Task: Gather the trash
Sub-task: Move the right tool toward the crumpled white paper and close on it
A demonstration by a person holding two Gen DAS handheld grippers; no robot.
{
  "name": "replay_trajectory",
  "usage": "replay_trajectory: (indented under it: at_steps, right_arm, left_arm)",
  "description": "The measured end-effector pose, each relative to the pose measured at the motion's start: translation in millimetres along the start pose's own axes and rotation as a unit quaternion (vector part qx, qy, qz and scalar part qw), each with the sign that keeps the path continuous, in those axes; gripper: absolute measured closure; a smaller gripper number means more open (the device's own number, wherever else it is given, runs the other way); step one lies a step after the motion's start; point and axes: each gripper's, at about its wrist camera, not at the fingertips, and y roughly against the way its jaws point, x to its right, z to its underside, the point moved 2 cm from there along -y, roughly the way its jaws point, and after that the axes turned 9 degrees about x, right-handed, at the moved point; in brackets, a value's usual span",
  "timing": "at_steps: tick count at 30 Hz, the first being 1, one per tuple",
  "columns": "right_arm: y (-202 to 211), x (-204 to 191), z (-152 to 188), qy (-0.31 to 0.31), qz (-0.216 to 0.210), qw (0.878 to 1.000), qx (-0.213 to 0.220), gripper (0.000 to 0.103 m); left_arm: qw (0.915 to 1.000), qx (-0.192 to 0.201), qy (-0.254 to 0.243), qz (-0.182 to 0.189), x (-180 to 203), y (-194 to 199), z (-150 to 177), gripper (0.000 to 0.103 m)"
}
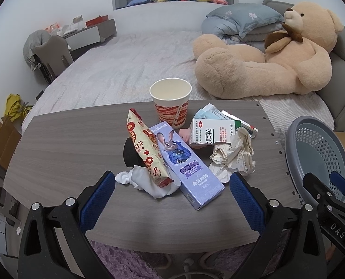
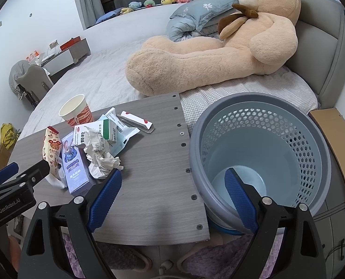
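Note:
Trash lies in a heap on the grey wooden table (image 1: 56,144): a paper cup (image 1: 170,101), a snack wrapper (image 1: 147,148), a purple rabbit box (image 1: 184,162), a white medicine box (image 1: 212,131), crumpled paper (image 1: 233,158) and a white tissue (image 1: 147,181). My left gripper (image 1: 172,196) is open, just short of the heap, with nothing between its fingers. My right gripper (image 2: 172,195) is open too, at the table's right edge beside the grey perforated waste basket (image 2: 260,153), which holds nothing. The heap also shows in the right wrist view, with the crumpled paper (image 2: 100,155) nearest.
A bed (image 1: 126,62) with a large teddy bear (image 1: 272,53) and pillows lies behind the table. A cardboard piece (image 2: 335,144) stands right of the basket. Boxes and yellow bags (image 1: 14,107) sit at the left. A purple rug (image 2: 219,260) is underfoot.

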Motion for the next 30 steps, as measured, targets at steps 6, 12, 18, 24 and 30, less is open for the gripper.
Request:
replay_trajectory:
  at_steps: [6,12,18,24,30]
  right_arm:
    - [-11,-16,3,0.016,-0.022,1.0,-0.009,0.017]
    - [-27,-34,4,0.026,-0.057,0.998,-0.025,0.017]
    - [-44,-55,4,0.044,-0.08,0.995,-0.036,0.017]
    - [-58,-69,4,0.057,-0.092,0.993,-0.043,0.017]
    - [-71,-77,3,0.068,-0.097,0.992,-0.049,0.017]
  left_arm:
    - [0.9999,-0.006,0.006,-0.013,-15,-8,8,0.006]
    - [0.9992,-0.016,0.024,-0.029,-37,-16,16,0.006]
    - [0.9977,-0.021,0.043,-0.048,-60,-23,21,0.006]
    - [0.9965,-0.02,0.057,-0.057,-74,-27,22,0.006]
    - [0.9963,-0.021,0.062,-0.057,-78,-30,22,0.006]
